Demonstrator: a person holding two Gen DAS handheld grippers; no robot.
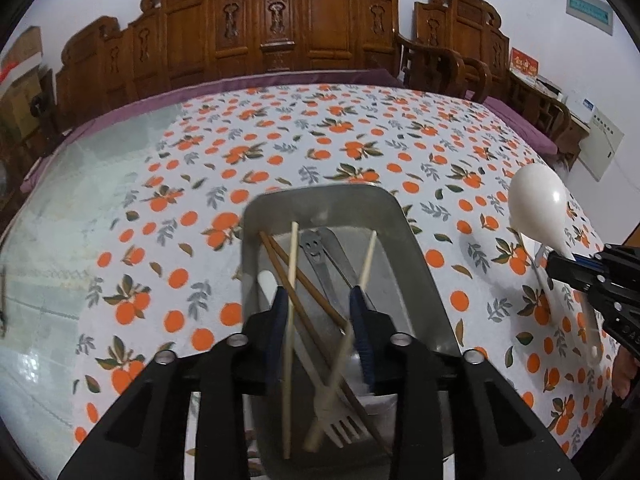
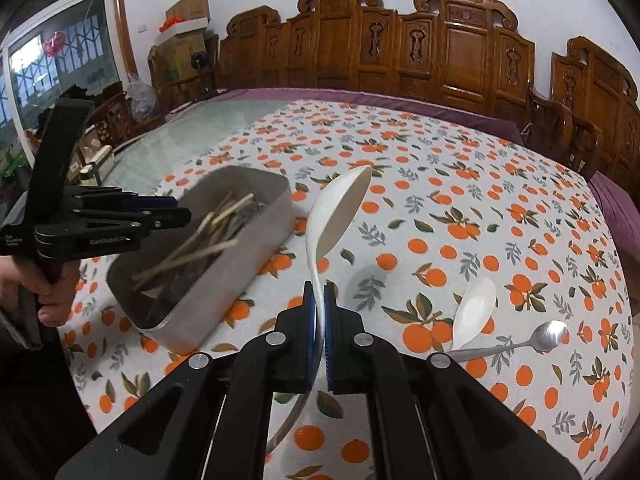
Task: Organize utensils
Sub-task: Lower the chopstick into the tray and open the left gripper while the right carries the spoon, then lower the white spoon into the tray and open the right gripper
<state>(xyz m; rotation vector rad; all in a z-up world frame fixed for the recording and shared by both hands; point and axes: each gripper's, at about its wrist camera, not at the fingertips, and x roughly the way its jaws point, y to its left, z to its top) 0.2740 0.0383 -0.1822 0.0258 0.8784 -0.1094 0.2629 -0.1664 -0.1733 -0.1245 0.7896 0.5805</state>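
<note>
A metal tray [image 1: 416,248] [image 2: 256,240] holds chopsticks [image 1: 293,280], a fork [image 1: 340,424] and other metal utensils. My left gripper [image 1: 320,300] is open above the tray, with nothing between its fingers; it also shows in the right wrist view [image 2: 176,210]. My right gripper [image 2: 319,292] is shut on the handle of a large white spoon [image 2: 340,208] and holds it above the table, right of the tray. The spoon also shows in the left wrist view [image 1: 538,204]. A small white spoon [image 2: 474,312] and a metal spoon [image 2: 550,336] lie on the cloth at the right.
The table has an orange-print cloth [image 2: 460,184] and a bare glass part [image 1: 60,220] at the left. Carved wooden chairs [image 1: 280,24] stand along the far edge. Boxes [image 2: 184,24] are stacked at the back left.
</note>
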